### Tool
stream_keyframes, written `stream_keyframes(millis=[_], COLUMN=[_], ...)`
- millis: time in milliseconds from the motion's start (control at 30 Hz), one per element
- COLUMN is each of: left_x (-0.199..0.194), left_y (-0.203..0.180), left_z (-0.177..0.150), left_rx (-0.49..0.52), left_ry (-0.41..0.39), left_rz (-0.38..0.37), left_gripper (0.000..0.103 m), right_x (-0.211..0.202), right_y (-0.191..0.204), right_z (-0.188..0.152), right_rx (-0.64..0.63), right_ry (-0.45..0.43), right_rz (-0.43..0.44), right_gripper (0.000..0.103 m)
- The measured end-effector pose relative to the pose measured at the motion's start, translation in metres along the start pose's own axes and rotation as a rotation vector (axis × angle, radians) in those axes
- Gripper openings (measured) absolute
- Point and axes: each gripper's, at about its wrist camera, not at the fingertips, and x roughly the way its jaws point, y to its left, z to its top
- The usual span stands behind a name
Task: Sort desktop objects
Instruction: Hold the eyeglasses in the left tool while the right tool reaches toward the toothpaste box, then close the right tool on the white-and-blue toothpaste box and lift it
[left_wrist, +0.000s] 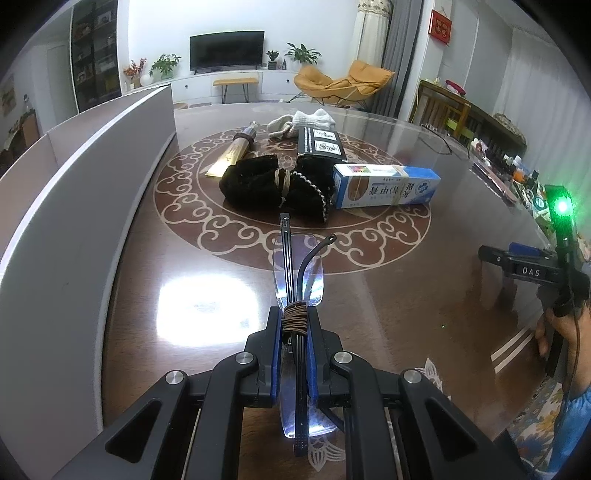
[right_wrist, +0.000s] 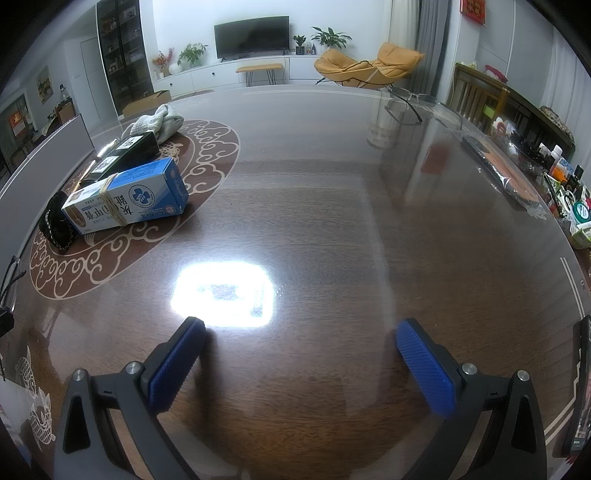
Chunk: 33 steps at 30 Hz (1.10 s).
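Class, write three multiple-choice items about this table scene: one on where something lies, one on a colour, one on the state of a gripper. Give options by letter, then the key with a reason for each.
1. Where does the blue-and-white box lie?
A. on the table, right of the black cloth bundle
B. inside the white partition
C. between the right gripper's fingers

2. What colour are the pads on the right gripper?
A. red
B. blue
C. yellow

3. What is the left gripper doing?
A. standing open and empty
B. gripping the box
C. shut on folded glasses

Key:
1 A, since the left wrist view shows the box flat on the table beside the bundle.
2 B, since both pads show blue in the right wrist view.
3 C, since its jaws press on the glasses, which are bound with brown cord.
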Motion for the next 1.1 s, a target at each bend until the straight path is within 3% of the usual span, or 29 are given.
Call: stream_keyframes(millis=[267, 367, 533, 733, 1100], left_x=[-0.017, -0.02, -0.027, -0.032, -0.032], left_y=[0.007, 0.011, 0.016, 0.019, 0.016], left_z=[0.006, 0.004, 0.002, -0.002, -0.007], left_rx=[-0.02, -0.029, -0.043, -0.043, -0.042], left_ry=[-0.037, -0.04, -0.047, -0.046, -0.03], left_rz=[-0.004, -0.006, -0.011, -0.007, -0.006], left_gripper=[0.011, 0.011, 0.011, 0.011, 0.011], right_x=[0.002, 0.005, 0.006, 0.026, 0.042], right_y=[0.003, 0.003, 0.018, 0.062, 0.094], right_z=[0.003, 0.024, 0.082, 0.118, 0.087], right_rx=[-0.019, 0.026, 0.103, 0.011, -0.088], right_ry=[0.014, 0.027, -0.044, -0.003, 0.106], right_rz=[0.032, 0.174, 0.359, 0.446, 0.604], right_gripper=[0.103, 0.103, 0.103, 0.103, 0.103])
